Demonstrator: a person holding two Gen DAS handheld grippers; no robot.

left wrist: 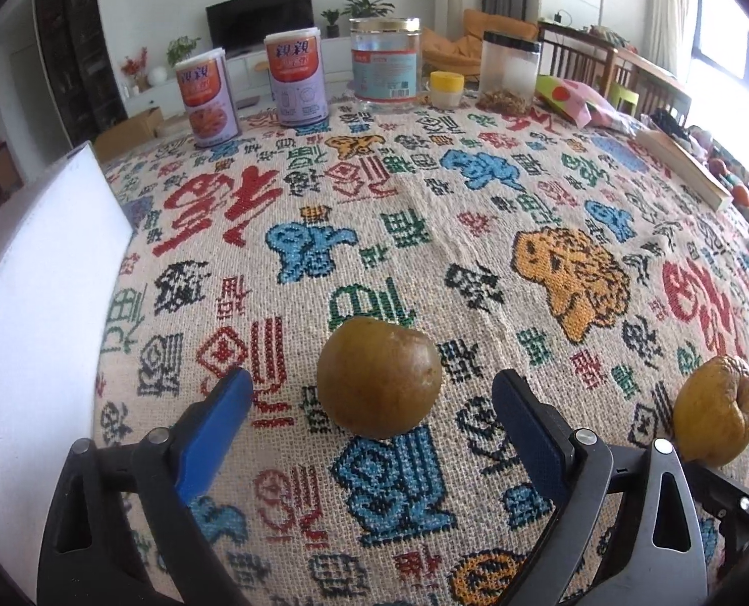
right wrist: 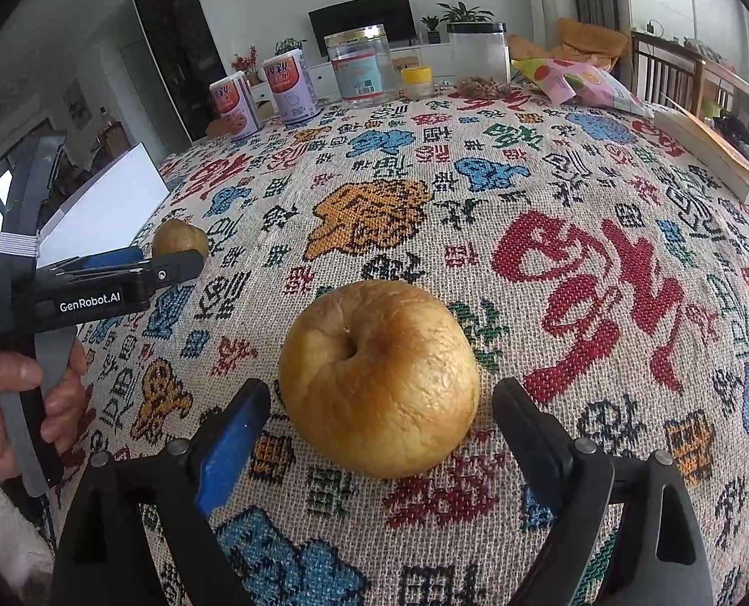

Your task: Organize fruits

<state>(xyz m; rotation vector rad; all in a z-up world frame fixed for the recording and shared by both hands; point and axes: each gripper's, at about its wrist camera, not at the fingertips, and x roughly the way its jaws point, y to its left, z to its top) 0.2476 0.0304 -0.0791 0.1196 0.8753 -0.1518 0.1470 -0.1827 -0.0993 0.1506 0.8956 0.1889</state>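
A brown-green round fruit (left wrist: 379,377) lies on the patterned tablecloth between the open blue-padded fingers of my left gripper (left wrist: 372,386), with gaps on both sides. A wrinkled yellow apple (right wrist: 378,377) lies between the open fingers of my right gripper (right wrist: 378,399), not touched. The apple also shows in the left wrist view (left wrist: 715,411) at the right. The brown fruit (right wrist: 179,238) and the left gripper (right wrist: 147,265) show at the left of the right wrist view.
A white board (left wrist: 36,313) stands at the table's left edge. At the far edge stand two purple cans (left wrist: 208,101), a clear jar (left wrist: 385,63), a yellow-lidded cup (left wrist: 446,88), a plastic container (left wrist: 508,73) and a snack bag (left wrist: 571,96). A book (right wrist: 712,151) lies at the right.
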